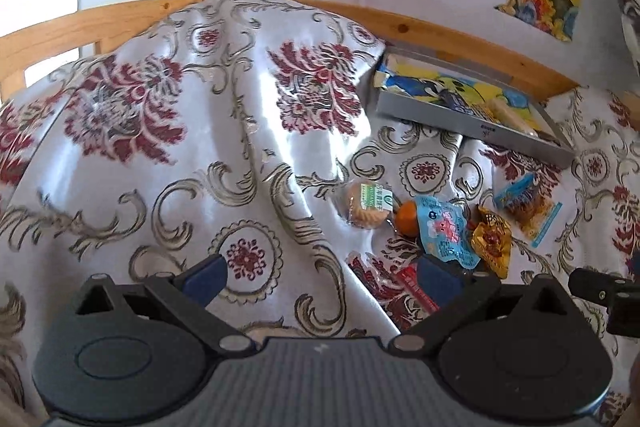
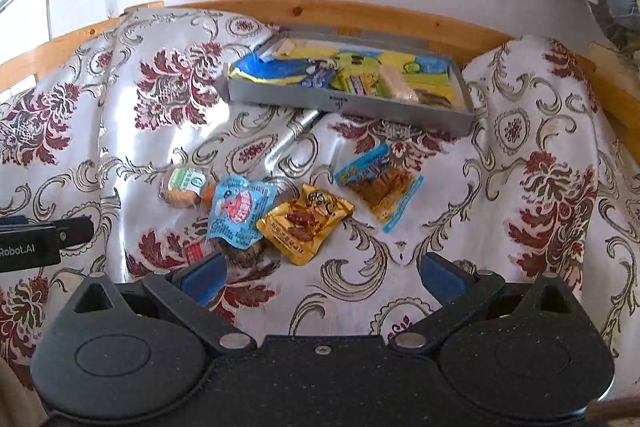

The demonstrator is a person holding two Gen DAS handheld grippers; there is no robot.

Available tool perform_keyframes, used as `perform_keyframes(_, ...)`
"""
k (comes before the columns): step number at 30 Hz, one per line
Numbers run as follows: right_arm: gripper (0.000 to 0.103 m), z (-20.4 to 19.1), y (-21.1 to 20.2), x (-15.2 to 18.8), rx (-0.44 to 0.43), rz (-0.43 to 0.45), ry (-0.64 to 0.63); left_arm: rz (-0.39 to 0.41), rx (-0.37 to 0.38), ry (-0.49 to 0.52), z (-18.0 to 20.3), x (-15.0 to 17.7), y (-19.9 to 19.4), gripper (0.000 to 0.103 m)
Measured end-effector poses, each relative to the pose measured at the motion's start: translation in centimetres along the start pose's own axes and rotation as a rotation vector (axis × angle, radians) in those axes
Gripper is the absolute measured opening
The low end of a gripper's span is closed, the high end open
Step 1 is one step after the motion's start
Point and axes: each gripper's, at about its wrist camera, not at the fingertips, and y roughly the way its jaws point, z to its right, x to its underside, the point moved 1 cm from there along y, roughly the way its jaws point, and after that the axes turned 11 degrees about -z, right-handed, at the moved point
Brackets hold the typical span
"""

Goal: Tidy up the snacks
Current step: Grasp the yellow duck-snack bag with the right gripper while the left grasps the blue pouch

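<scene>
my right claw [image 2: 320, 277] is spread wide and empty; the gold snack packet [image 2: 306, 223] lies just ahead, slightly left, long axis running diagonally. my left claw [image 1: 324, 277], also spread, sits farther left. the grey tray [image 2: 348, 105] waits beyond.

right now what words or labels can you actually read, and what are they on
"Robot.AI" on the left gripper, seen at the left edge of the right wrist view.
Print on the gold packet, blue packet and grey tray: too small or blurred to read.
</scene>
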Motion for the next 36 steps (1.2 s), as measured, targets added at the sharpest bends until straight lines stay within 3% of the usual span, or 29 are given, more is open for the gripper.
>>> perform_keyframes(7,0.102,1.1,0.9,-1.0,-0.041,-0.043,0.057,-0.024,0.046,0.100,1.2,-1.4,2.0,0.103)
perform_keyframes(18,0.102,4.3,4.6,-4.6,-0.087,-0.088,0.086,-0.035,0.159,0.173,3.6,-2.8,5.9,0.103)
perform_keyframes(22,0.102,5.1,7.2,-5.9,-0.155,-0.105,0.126,-0.057,0.216,0.152,4.0,-3.4,7.6,0.103)
perform_keyframes(31,0.101,4.5,12.5,-7.1,-0.313,-0.141,0.208,-0.105,0.270,0.103,4.3,-4.0,11.0,0.102)
perform_keyframes(36,0.088,4.3,14.6,-7.5,-0.322,-0.153,0.228,-0.099,0.288,0.088,4.2,-3.8,11.5,0.098)
